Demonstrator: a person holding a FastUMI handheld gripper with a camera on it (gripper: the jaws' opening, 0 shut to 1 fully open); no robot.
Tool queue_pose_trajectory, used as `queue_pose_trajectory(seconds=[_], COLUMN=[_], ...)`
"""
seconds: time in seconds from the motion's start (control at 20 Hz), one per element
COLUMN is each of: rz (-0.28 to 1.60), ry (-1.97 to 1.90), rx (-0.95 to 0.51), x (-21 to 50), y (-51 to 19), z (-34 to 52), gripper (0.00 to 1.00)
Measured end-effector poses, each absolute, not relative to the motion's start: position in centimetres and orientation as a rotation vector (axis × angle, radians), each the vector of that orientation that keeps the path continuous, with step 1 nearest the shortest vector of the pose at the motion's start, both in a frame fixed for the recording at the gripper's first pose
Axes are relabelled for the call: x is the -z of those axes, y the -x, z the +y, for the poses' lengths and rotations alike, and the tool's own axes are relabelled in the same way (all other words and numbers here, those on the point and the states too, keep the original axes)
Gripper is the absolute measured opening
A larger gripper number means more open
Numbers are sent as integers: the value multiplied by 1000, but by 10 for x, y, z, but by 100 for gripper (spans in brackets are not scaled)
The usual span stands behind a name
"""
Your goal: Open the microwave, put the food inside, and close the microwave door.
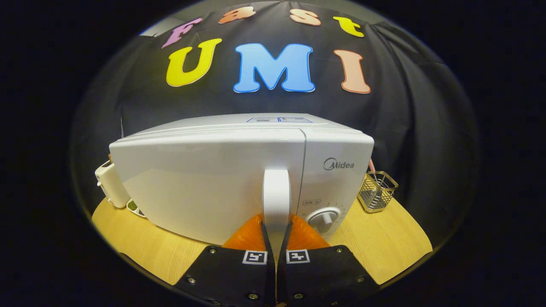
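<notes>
Tool [276, 238] closed narrowly on the lower end of the white, vertical, moulded-plastic door handle [276, 194], one finger pressing each side of it. The handle stands at the right edge of the glossy white door [200, 183] of the white box-shaped microwave [337, 140], which rests on the pale wooden tabletop [384, 243]; the door appears shut or nearly so. Right of the handle sits a round white dial [324, 219]. Judged handling: handle rigid and smooth, hence liable to slip; door hinged at its left edge, light, swinging on a steady pull toward the near side. Far right, a wire mesh basket [377, 192]; far left, a cream plastic appliance [111, 183].
</notes>
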State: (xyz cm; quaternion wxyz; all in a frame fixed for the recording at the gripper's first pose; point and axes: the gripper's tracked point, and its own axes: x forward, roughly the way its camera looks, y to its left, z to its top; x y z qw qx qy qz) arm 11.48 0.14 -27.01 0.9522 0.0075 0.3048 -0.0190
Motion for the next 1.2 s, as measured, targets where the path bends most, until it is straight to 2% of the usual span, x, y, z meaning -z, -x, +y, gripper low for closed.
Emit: queue_pose_trajectory(seconds=[0.35, 1.0, 1.2], rz=[672, 738, 757], ry=[9, -9, -47], rx=[25, -56, -70], x=[269, 242, 237], y=[-106, 12, 37], z=[4, 62, 85], gripper=[2, 3, 13])
